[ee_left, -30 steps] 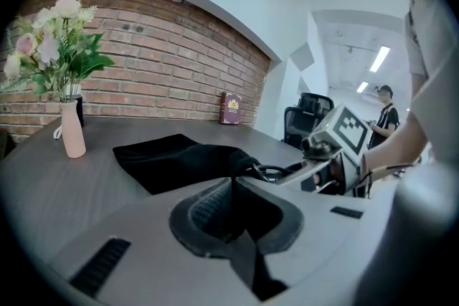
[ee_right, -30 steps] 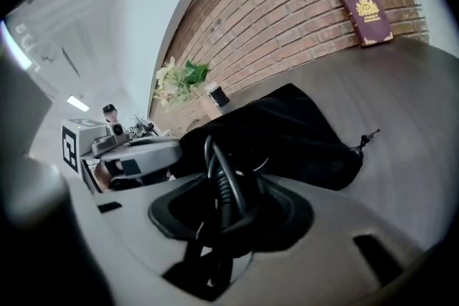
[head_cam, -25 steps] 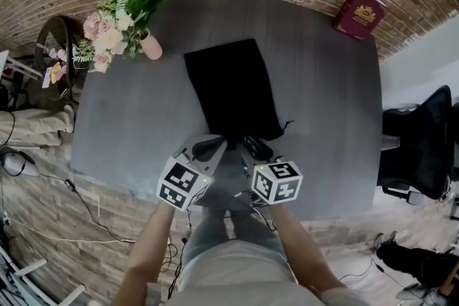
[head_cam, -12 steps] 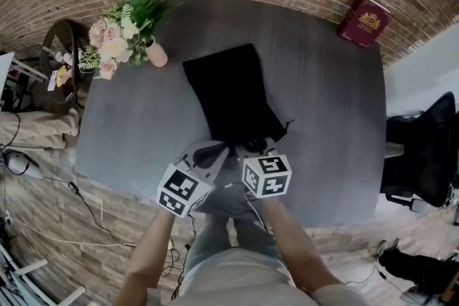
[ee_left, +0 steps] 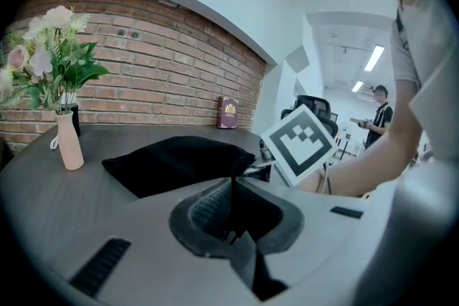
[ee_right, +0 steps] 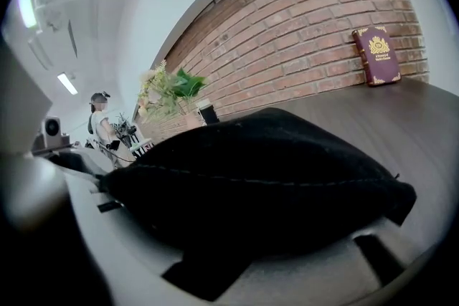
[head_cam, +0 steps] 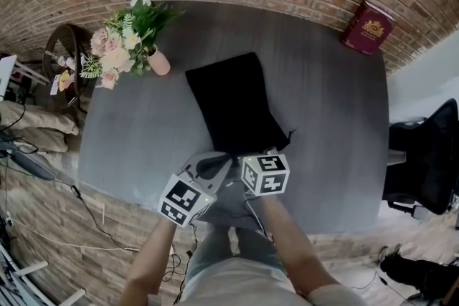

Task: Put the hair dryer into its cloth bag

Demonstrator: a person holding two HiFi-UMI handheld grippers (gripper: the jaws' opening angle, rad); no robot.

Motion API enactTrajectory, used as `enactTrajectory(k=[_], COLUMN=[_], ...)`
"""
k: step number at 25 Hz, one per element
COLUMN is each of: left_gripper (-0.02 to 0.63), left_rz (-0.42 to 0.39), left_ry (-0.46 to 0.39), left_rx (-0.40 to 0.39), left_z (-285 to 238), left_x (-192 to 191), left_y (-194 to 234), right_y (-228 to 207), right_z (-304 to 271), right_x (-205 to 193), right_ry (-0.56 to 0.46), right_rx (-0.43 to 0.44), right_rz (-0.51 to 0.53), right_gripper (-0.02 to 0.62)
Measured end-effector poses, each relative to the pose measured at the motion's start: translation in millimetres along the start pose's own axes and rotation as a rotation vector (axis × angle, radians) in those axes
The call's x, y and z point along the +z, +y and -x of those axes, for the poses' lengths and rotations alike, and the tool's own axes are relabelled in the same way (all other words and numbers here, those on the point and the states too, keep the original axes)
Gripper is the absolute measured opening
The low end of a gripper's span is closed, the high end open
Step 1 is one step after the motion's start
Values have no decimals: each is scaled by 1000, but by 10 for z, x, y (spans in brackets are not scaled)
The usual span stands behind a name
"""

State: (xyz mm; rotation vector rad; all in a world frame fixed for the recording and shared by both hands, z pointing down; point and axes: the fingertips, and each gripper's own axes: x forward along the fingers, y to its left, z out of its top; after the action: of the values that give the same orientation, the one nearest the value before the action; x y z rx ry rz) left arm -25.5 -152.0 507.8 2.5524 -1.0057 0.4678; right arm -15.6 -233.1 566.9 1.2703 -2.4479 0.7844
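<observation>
1. I see the black cloth bag (head_cam: pixel 233 100) lying flat on the grey bench (head_cam: pixel 323 118), its near end just before both grippers
2. In the right gripper view the bag bulges, seam on top; whatever fills it is hidden, and I cannot see the hair dryer
3. The left gripper (ee_left: pixel 231 208) has its jaws pressed together on a thin fold of black cloth
4. The right gripper (head_cam: pixel 252 154) has its jaws half spread, clamped round the bulging end
5. The pink vase (head_cam: pixel 159 62) holds flowers (head_cam: pixel 118 46)

Soft, even light, faint shadows, strong fisheye bending with dark corners, close foreground blurred.
</observation>
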Motion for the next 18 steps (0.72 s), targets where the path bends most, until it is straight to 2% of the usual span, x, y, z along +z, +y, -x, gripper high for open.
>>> enactTrajectory(k=[18], left_gripper=[15], left_rz=[34], left_ry=[13], left_rx=[21], left_z=[-57], left_x=[-111], left_y=[63], right_y=[-63], right_z=[-207], right_x=[-35], right_ry=[33], right_rx=[22], right_rz=[-13], right_gripper=[178])
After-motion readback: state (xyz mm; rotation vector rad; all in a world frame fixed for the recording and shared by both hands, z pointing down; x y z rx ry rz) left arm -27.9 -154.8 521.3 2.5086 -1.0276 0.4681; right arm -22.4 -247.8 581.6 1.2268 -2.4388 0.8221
